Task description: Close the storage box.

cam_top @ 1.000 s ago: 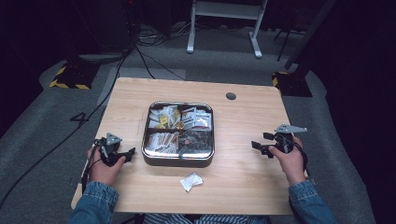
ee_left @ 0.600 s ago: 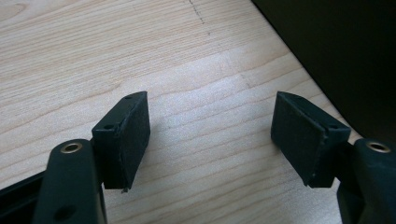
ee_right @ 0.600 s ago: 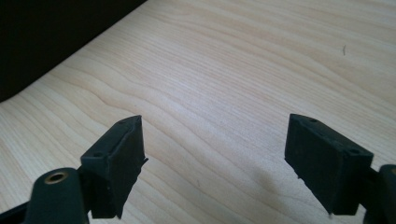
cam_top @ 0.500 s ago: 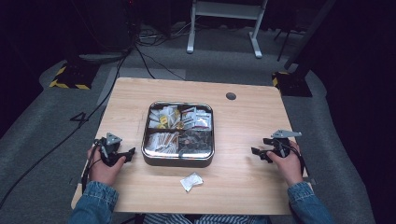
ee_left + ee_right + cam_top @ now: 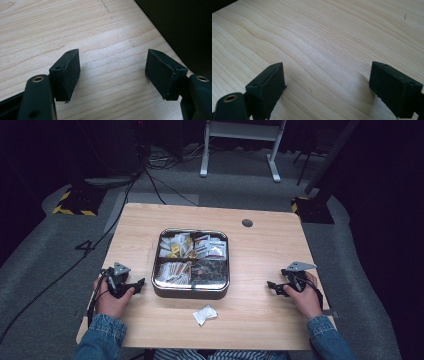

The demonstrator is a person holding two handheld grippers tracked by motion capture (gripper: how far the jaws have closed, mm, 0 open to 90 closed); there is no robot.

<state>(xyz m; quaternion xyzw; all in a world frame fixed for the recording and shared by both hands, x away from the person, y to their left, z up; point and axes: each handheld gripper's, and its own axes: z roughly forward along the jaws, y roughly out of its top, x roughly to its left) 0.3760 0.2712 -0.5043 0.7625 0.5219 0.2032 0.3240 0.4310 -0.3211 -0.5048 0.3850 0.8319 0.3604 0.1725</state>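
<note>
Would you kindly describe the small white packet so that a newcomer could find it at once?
Start at the wooden table and find the square metal tray at its middle. The small white packet lies alone on bare wood just in front of that tray, nearer the person, between the two grippers, unlike the packets sorted inside the tray's compartments.

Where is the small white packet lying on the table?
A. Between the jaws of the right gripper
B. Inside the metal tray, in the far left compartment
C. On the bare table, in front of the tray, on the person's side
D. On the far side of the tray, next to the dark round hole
C: in the high view the small white packet lies on the bare wood just on the person's side of the metal tray, apart from it and from both grippers.
</note>
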